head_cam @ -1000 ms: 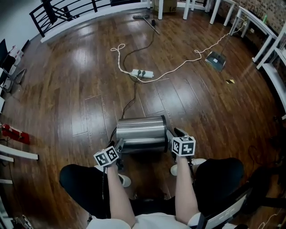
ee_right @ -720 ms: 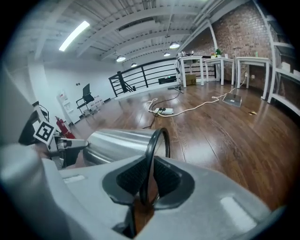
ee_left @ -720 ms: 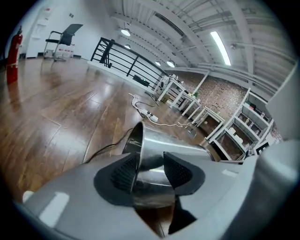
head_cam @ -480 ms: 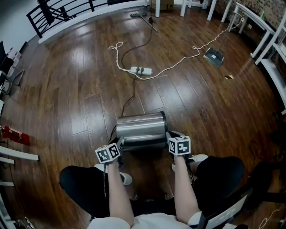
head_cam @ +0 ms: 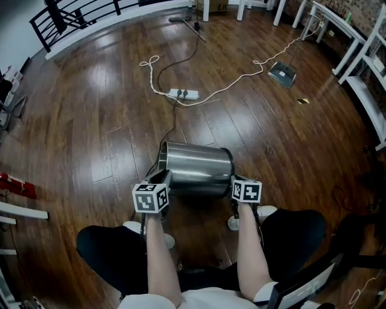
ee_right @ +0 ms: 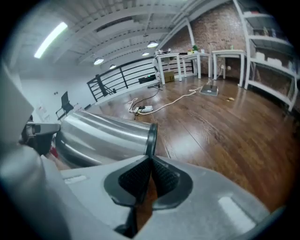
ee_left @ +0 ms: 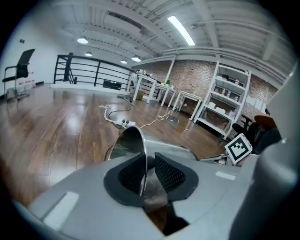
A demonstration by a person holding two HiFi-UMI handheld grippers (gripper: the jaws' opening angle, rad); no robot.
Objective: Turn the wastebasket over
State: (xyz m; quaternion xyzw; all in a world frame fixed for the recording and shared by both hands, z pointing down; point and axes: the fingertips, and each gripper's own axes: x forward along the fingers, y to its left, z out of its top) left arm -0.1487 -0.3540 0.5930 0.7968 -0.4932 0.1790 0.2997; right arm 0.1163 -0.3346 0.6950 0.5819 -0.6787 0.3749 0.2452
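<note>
The wastebasket (head_cam: 196,166) is a shiny steel cylinder lying on its side on the wood floor, just ahead of the person's knees. Its open end points left and its black-rimmed base points right. My left gripper (head_cam: 161,177) is at the open end. In the left gripper view its jaws have just been closing, and the thin steel rim (ee_left: 133,140) runs between the pads of my left gripper (ee_left: 149,157), which is shut on it. My right gripper (head_cam: 234,180) is at the base end. In the right gripper view my right gripper (ee_right: 150,161) is shut, its tips against the black base rim (ee_right: 151,138), nothing between the pads.
A power strip (head_cam: 183,94) with black and white cables lies on the floor beyond the basket. A dustpan (head_cam: 282,73) lies far right. White tables (head_cam: 356,36) line the right side, a black railing (head_cam: 60,12) the far left. The person's shoe (head_cam: 250,214) rests under the right gripper.
The left jaws have closed on the rim and that end of the basket has risen, so the basket now lies slanted. The right gripper has shut and sunk at the base end.
</note>
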